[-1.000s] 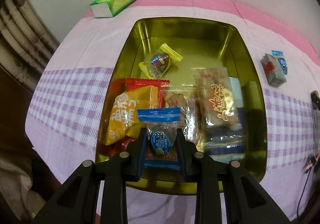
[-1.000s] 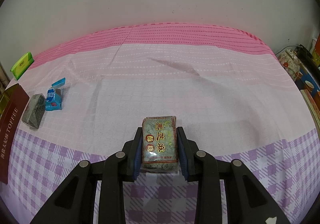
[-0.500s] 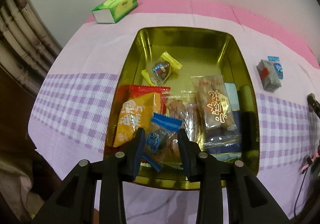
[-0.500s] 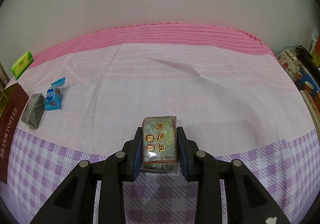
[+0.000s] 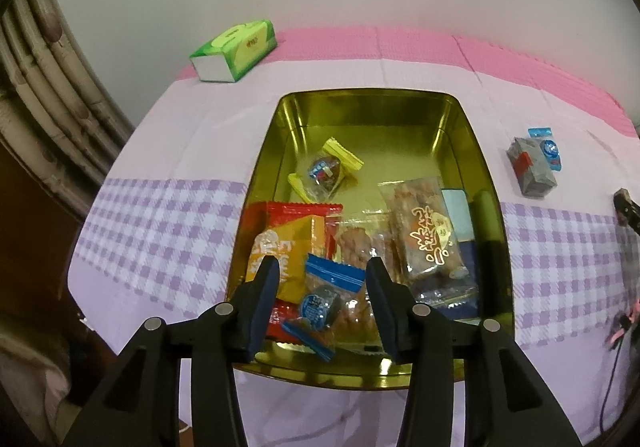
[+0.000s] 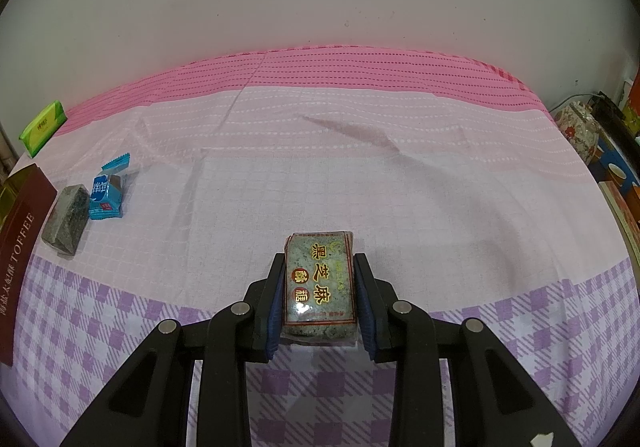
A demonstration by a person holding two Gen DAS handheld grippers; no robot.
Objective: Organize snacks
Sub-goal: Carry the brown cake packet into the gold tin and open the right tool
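Note:
A gold tin [image 5: 494,247] holds several wrapped snacks. My left gripper [image 5: 323,279] is open above its near end. A blue-wrapped candy [image 5: 324,301] lies loose in the tin between the fingers, on the other packets. My right gripper [image 6: 320,287] is shut on a grey sesame cake packet [image 6: 319,285] and holds it over the tablecloth. A grey packet [image 6: 66,219] and a blue candy [image 6: 106,193] lie on the cloth at the left; they also show in the left wrist view as the grey packet [image 5: 530,167] and the blue candy [image 5: 547,149].
A green tissue pack [image 5: 236,49] lies at the table's back left by the wall. The tin's dark red lid [image 6: 18,247] stands at the left edge of the right wrist view. Clutter and a patterned jar [image 6: 580,127] sit past the table's right end.
My left gripper opened and let go of the blue candy, which dropped into the tin, and pulled back. The right gripper has kept still with the sesame cake.

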